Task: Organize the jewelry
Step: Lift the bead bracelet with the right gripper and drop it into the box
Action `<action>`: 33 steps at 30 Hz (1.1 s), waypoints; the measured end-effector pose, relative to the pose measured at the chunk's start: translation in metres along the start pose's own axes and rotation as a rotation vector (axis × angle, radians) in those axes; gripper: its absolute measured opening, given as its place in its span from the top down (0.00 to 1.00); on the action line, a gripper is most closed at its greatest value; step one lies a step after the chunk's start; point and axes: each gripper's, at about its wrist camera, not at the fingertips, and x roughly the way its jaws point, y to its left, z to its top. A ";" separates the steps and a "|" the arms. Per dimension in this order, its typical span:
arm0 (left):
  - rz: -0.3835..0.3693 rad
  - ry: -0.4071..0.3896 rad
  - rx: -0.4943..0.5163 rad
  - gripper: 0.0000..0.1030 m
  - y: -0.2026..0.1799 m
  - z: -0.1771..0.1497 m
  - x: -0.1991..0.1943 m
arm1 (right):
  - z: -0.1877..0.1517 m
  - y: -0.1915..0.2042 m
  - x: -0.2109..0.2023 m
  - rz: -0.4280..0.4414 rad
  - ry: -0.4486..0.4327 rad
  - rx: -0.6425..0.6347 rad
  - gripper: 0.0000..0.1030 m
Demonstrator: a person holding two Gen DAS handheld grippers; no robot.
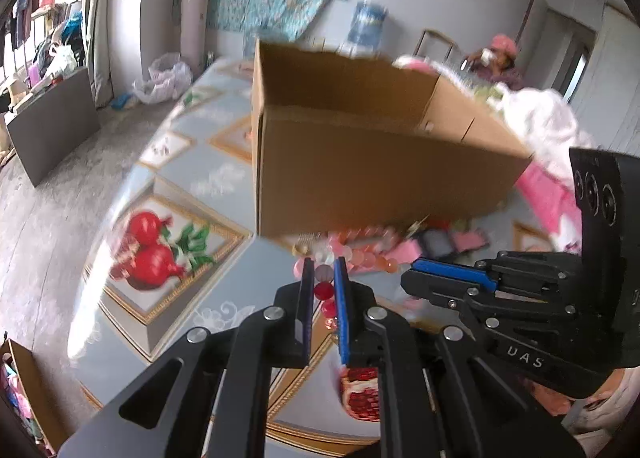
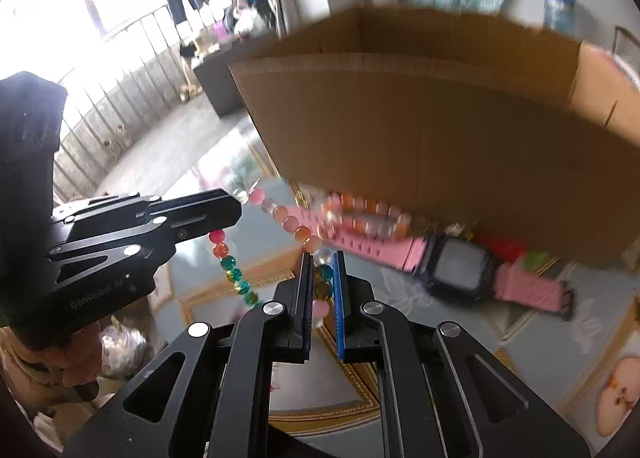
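**Bead strand slung between our two grippers, box straight ahead**

We hold one bead strand at two places. Our left gripper has its jaws nearly pressed together, pinching the strand at its red beads; our right gripper pinches it too, jaws almost shut on a clear bead and the teal ones below it. Between the two grips the strand hangs clear of the patterned tablecloth, its long axis running crosswise from one gripper to the other, roughly parallel to the near wall of the cardboard box.

That is the relation we judge the next move turns on: the box stands beyond both sets of fingertips, open at the top, its rim above the strand. Neither hand looks clearly nearer. A pink watch and another bracelet lie on the cloth at the foot of the box, just beyond the right fingertips.
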 end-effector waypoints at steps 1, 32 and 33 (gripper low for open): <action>-0.007 -0.022 0.001 0.91 -0.001 0.005 -0.009 | 0.004 0.002 -0.009 0.003 -0.025 -0.001 0.93; 0.146 0.220 0.163 0.85 0.021 0.207 0.155 | 0.196 -0.137 0.133 0.069 0.325 0.230 0.87; 0.127 0.210 0.143 0.85 0.024 0.208 0.153 | 0.195 -0.138 0.130 0.070 0.319 0.232 0.86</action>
